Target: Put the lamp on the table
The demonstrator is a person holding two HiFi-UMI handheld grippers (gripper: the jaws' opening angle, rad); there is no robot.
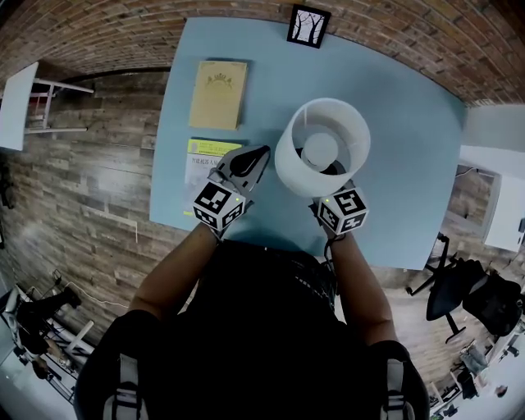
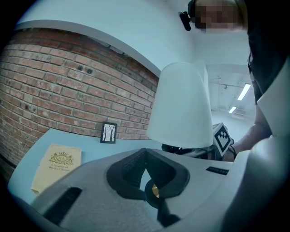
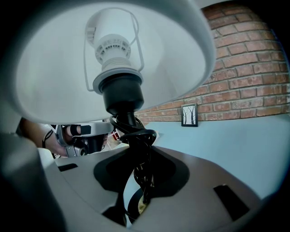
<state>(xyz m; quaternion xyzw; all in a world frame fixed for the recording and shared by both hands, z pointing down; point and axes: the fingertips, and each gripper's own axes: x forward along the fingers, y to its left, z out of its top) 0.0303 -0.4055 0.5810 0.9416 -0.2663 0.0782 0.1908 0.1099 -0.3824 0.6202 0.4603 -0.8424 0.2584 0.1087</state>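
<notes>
A lamp with a white drum shade [image 1: 321, 148] is over the middle of the light blue table [image 1: 394, 139]. Its black stem [image 3: 136, 154], wound with black cord, runs down between the jaws of my right gripper [image 1: 332, 193], which is shut on it. In the right gripper view the bulb socket and shade [image 3: 113, 68] fill the top; the lamp's base is hidden. My left gripper [image 1: 246, 164] is just left of the shade, jaws together with nothing in them. The left gripper view shows the shade [image 2: 181, 106] ahead and to the right.
A tan book [image 1: 218, 94] lies at the table's far left. A yellow-green book [image 1: 205, 164] lies partly under my left gripper. A small framed picture [image 1: 308, 25] leans on the brick wall at the back. A black chair [image 1: 459, 287] stands right of the table.
</notes>
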